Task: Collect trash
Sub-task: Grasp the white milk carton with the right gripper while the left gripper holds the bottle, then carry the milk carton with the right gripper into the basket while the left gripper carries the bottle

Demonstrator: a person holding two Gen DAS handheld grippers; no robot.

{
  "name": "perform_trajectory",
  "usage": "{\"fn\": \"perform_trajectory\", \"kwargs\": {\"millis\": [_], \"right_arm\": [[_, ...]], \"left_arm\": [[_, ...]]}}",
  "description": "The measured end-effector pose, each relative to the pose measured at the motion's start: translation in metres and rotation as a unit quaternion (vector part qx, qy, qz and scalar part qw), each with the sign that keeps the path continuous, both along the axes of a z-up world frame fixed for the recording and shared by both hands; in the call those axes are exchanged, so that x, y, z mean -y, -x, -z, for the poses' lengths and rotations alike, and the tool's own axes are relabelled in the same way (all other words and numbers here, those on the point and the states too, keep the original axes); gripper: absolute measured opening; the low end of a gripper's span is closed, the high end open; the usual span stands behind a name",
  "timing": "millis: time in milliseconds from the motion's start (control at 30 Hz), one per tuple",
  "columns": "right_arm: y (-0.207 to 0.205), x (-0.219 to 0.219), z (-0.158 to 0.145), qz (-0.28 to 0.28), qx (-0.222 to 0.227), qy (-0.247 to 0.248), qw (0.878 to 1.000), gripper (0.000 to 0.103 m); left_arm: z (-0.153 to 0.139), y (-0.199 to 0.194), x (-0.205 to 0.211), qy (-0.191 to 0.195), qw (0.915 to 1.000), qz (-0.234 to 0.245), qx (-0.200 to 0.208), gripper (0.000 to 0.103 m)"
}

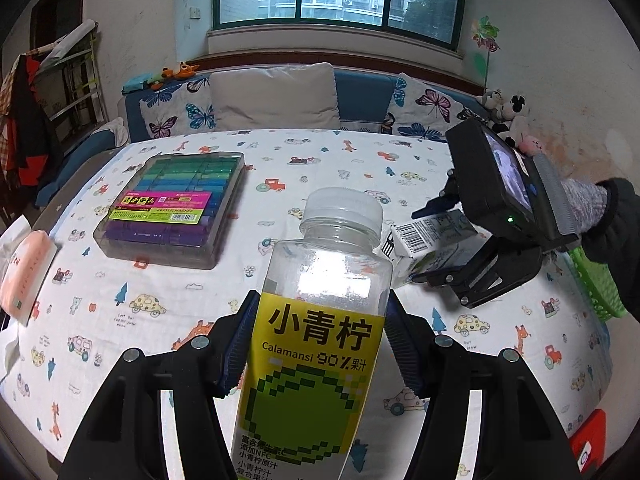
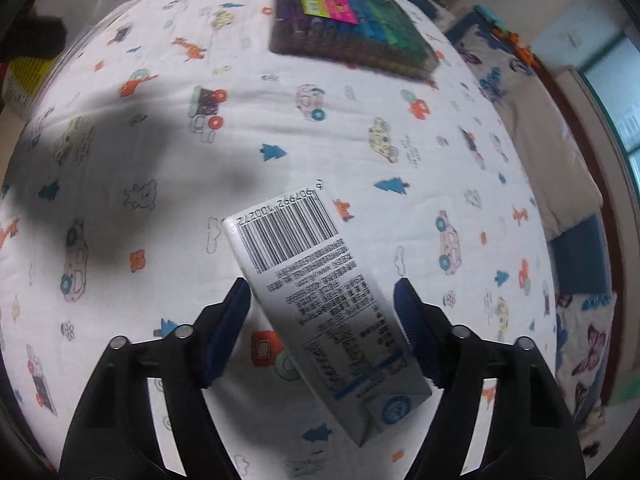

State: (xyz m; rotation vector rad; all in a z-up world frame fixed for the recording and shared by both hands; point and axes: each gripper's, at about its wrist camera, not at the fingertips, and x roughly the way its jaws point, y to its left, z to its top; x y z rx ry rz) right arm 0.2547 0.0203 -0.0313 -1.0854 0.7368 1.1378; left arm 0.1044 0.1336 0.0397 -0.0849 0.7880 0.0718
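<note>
Clear bottle (image 1: 320, 320) pinched in left gripper (image 1: 316, 344). Carton (image 2: 320, 300) between right gripper (image 2: 322, 328) pads, contact unclear. Marker case (image 1: 172, 208) beyond; green basket (image 1: 592, 288) right.

The left gripper (image 1: 320, 344) is clamping a clear plastic bottle (image 1: 320, 320) with a yellow-green label, its blue pads pressing on both sides of the label. Behind it, a table (image 1: 280, 208) is wearing a white cloth printed with cars and trees. A clear case of markers (image 1: 172, 208) is lying on the left. To the right, the right gripper (image 1: 420, 244) is reaching around a white carton (image 1: 432, 240), a gloved hand (image 1: 584, 204) holding it. A green basket (image 1: 596, 284) is sitting at the right edge.
</note>
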Motion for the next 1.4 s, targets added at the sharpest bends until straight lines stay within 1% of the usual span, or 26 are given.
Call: {"fn": "perform_trajectory", "kwargs": {"millis": [67, 167, 300, 467, 533, 733, 900, 1133, 1400], "right_arm": [[-0.001, 0.004, -0.005, 0.021, -0.012, -0.012, 1.0, 0.062], [-0.001, 0.013, -0.013, 0.054, -0.016, -0.03, 0.998, 0.053], [0.002, 0.03, -0.021, 0.103, -0.028, -0.058, 0.993, 0.051], [0.005, 0.052, -0.028, 0.163, -0.036, -0.093, 0.982, 0.049], [0.003, 0.065, -0.032, 0.194, -0.048, -0.109, 0.974, 0.048], [0.012, 0.096, -0.036, 0.247, -0.064, -0.139, 0.957, 0.043], [0.017, 0.113, -0.035, 0.271, -0.071, -0.152, 0.948, 0.043], [0.022, 0.126, -0.041, 0.287, -0.083, -0.181, 0.937, 0.042], [0.032, 0.134, -0.048, 0.295, -0.079, -0.194, 0.932, 0.042]], "left_arm": [[0.001, -0.001, 0.001, 0.002, 1.0, 0.002, 0.001, 0.059], [0.002, -0.001, 0.004, 0.002, 1.0, 0.009, 0.0, 0.059], [0.001, -0.003, 0.008, 0.002, 0.9998, 0.019, 0.005, 0.059], [-0.001, -0.006, 0.016, 0.008, 0.9994, 0.031, 0.011, 0.059], [-0.002, -0.008, 0.021, 0.008, 0.9992, 0.037, 0.012, 0.059], [-0.003, -0.016, 0.041, 0.009, 0.9978, 0.064, 0.014, 0.059], [-0.005, -0.021, 0.055, 0.007, 0.9967, 0.079, 0.016, 0.059], [-0.009, -0.022, 0.065, 0.004, 0.996, 0.088, 0.017, 0.059], [-0.009, -0.027, 0.07, 0.004, 0.9948, 0.1, 0.018, 0.059]]}}
